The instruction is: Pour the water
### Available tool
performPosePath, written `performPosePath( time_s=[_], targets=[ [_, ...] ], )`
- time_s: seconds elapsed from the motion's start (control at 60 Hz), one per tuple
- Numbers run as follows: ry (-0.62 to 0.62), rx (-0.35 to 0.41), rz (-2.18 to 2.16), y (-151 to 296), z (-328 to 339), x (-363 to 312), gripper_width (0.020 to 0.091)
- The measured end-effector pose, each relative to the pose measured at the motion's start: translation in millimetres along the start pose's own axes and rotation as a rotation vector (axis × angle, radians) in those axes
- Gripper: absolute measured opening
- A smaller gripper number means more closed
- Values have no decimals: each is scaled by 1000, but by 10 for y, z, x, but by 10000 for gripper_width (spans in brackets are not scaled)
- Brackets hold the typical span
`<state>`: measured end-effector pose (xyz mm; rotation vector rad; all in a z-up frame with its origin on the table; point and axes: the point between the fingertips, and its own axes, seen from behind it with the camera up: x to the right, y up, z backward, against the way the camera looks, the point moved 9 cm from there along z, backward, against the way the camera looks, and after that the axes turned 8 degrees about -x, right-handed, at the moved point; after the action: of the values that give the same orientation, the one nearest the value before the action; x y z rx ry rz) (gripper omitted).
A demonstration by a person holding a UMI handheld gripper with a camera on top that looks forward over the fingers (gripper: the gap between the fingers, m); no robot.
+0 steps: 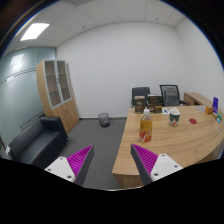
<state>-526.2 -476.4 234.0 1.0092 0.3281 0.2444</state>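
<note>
Tool [112,163] hovering with fingers apart and gripping nothing, purple pads [80,158] showing, bottle of amber liquid [146,126] standing upright on the wooden worktop [185,142] near its near-left edge, beyond the fingers, label text unreadable, cups [174,118] sitting further along, black sofa [38,140] standing left.

This is looking like an office: a long wooden desk [175,140] is stretching off toward two o'clock, with black office chairs [156,96] sitting behind it. A wooden cabinet [57,85] with glass doors is standing at ten o'clock, a dark sofa [35,140] at nine, and ceiling panel lights [36,31] are glowing overhead.
</note>
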Motion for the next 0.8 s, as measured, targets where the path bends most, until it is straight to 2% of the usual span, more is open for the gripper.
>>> performPosePath(
  time_s=[0.117, 0.25, 0.45, 0.583, 0.8],
  targets=[
    [-48, 10, -1, -1, -20, 123, 816],
    [-89, 11, 3, 2, -93, -37, 812],
    [-146, 31, -16, 8, -450, 19, 815],
    [-199, 54, 5, 76, -1003, 516, 816],
    [-237, 108, -7, 172, -2330, 1455, 817]
  ],
)
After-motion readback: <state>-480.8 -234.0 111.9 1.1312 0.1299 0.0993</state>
